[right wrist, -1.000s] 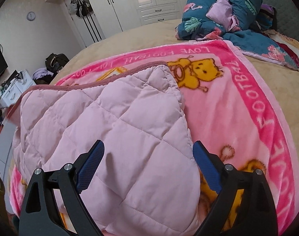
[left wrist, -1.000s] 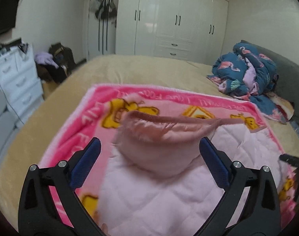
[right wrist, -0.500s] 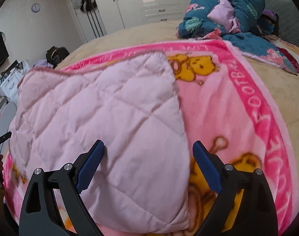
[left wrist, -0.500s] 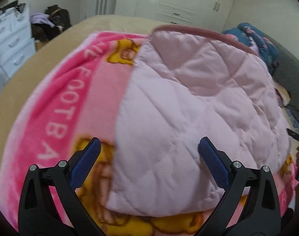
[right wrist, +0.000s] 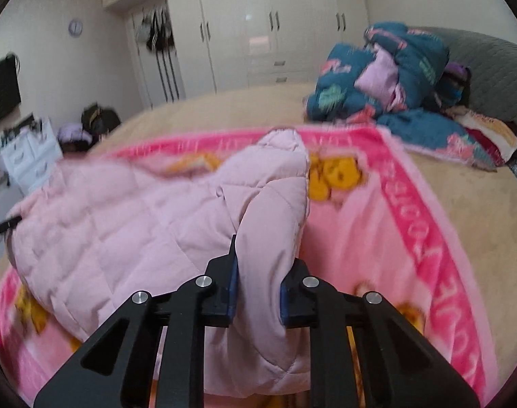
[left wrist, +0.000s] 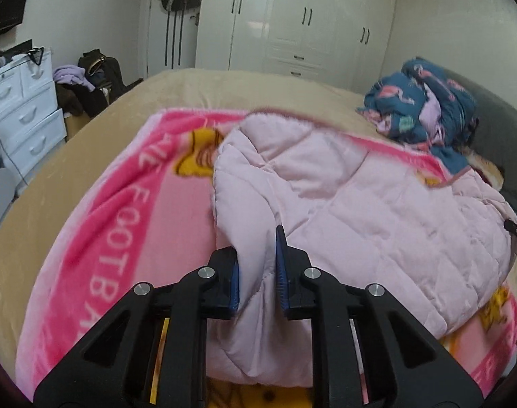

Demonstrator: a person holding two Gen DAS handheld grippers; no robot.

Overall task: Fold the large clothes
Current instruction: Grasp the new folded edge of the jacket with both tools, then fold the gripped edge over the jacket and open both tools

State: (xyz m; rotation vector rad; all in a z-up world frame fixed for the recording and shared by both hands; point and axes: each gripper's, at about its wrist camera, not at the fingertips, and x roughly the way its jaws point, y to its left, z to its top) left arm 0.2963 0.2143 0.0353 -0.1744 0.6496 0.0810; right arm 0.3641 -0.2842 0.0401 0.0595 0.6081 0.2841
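**Now both corners are pinched, and we must lift evenly**

Nearest to us, the left gripper (left wrist: 257,273) has just been closing, and its blue pads press a thick fold of the pale pink quilted padded garment (left wrist: 353,204) between them. The right gripper (right wrist: 257,280) has also just been closing, and it pinches the opposite near corner of the same garment in the same way. In both views the fabric bulges out above and below the pads, so we judge the grip is deep enough.

The garment lies bunched on the bright pink fleece blanket with yellow bears and white letters (left wrist: 115,210), which is spread over the beige bed (left wrist: 71,156). Its far edge, with a darker pink trim, rests near the far border of the blanket.

To do this step well, we think both hands should rise together and carry the near edge toward the far trim, keeping the cloth stretched between them so no crease forms. The padding is slippery and heavy, so a slow pull seems safer.

Farther away, a heap of dark blue flamingo bedding (right wrist: 387,78) sits well apart, before the white wardrobe doors (right wrist: 258,27).
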